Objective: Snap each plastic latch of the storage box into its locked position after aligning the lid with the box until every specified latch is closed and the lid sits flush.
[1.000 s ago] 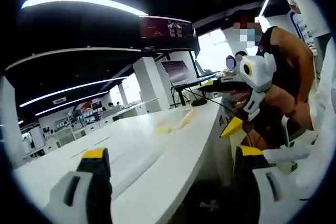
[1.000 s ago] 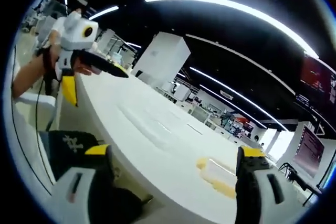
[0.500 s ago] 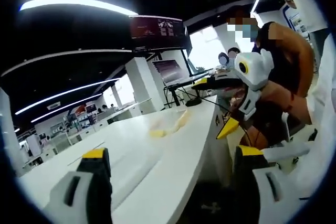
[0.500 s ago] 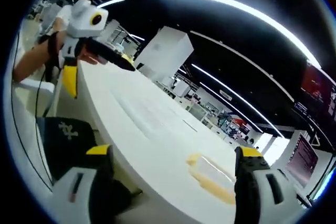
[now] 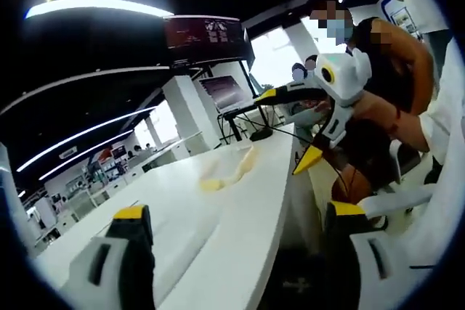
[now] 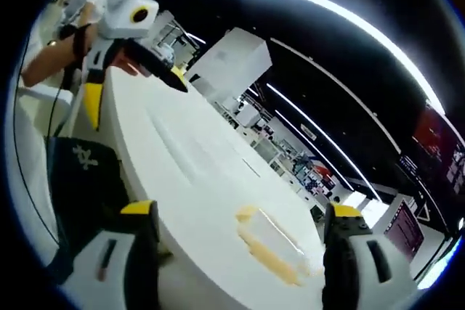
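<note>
A clear plastic storage box point(image 5: 229, 168) with yellow latches lies on the long white table point(image 5: 182, 212), well ahead of my left gripper point(image 5: 236, 210). That gripper's jaws stand wide open with nothing between them. The right gripper point(image 5: 267, 94), white with black yellow-tipped jaws, is held in a hand above the table's far end. In the right gripper view the box point(image 6: 272, 245) lies close, just ahead between my open right gripper's point(image 6: 240, 210) jaws. The left gripper point(image 6: 171, 78) hangs over the far end of the table point(image 6: 182, 143).
A person point(image 5: 378, 70) stands at the table's right side beside a white chair point(image 5: 407, 197). A black stand with a cable point(image 5: 258, 134) sits beyond the box. A black chair point(image 6: 80, 172) stands by the table edge. Screens point(image 5: 207, 34) hang overhead.
The right gripper view has moved closer to the box, which now sits larger and nearer the middle. In the left gripper view the other gripper has shifted slightly up and left.
</note>
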Demonstrator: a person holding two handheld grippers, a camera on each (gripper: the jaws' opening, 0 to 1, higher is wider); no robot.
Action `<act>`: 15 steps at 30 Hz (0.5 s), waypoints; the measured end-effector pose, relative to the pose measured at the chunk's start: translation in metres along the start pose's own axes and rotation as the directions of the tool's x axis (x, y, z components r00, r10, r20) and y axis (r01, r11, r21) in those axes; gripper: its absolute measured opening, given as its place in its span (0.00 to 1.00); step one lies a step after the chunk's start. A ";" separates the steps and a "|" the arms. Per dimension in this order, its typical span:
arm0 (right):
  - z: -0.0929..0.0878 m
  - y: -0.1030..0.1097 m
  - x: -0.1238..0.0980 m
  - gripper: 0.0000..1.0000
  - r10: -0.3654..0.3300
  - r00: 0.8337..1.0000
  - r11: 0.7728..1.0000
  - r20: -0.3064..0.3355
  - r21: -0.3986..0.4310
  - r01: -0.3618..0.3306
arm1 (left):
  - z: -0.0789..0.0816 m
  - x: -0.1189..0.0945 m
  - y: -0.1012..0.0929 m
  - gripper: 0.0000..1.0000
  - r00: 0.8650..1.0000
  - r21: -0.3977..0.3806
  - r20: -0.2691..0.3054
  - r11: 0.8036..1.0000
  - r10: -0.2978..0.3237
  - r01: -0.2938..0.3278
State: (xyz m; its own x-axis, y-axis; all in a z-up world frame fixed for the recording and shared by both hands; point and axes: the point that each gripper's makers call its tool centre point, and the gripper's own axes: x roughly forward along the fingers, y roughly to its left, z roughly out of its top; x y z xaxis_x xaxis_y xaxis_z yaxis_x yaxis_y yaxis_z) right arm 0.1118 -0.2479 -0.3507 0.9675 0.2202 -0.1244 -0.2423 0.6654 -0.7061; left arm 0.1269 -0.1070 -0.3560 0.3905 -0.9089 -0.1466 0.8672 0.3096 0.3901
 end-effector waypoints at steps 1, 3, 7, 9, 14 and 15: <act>0.000 0.000 0.000 0.94 0.002 1.000 1.000 0.000 -0.002 -0.002 | 0.000 0.001 -0.001 0.98 1.000 0.004 -0.003 1.000 -0.004 0.004; -0.001 -0.002 0.000 0.94 0.000 1.000 1.000 -0.007 -0.014 0.000 | 0.002 0.004 -0.001 0.98 1.000 0.011 -0.002 1.000 -0.006 0.006; -0.004 -0.001 0.002 0.94 0.008 1.000 1.000 -0.021 -0.025 -0.009 | 0.006 0.009 -0.002 0.98 1.000 0.024 -0.003 0.999 -0.025 0.025; -0.007 0.000 0.002 0.94 0.013 1.000 0.999 -0.028 -0.031 -0.014 | 0.007 0.012 -0.002 0.98 0.999 0.032 -0.005 0.999 -0.031 0.031; -0.009 -0.001 0.003 0.94 0.015 0.999 0.999 -0.038 -0.036 -0.016 | 0.007 0.018 -0.003 0.98 0.999 0.040 -0.008 0.998 -0.044 0.044; -0.010 -0.001 0.003 0.94 0.015 0.999 0.999 -0.040 -0.036 -0.017 | 0.007 0.019 -0.003 0.98 0.999 0.040 -0.008 0.998 -0.047 0.047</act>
State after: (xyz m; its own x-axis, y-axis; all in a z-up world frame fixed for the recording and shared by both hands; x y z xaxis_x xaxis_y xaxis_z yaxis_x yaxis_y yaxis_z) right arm 0.1155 -0.2552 -0.3569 0.9658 0.2016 -0.1628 -0.2555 0.6355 -0.7286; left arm 0.1298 -0.1271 -0.3538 0.3518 -0.9202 -0.1716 0.8716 0.2552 0.4185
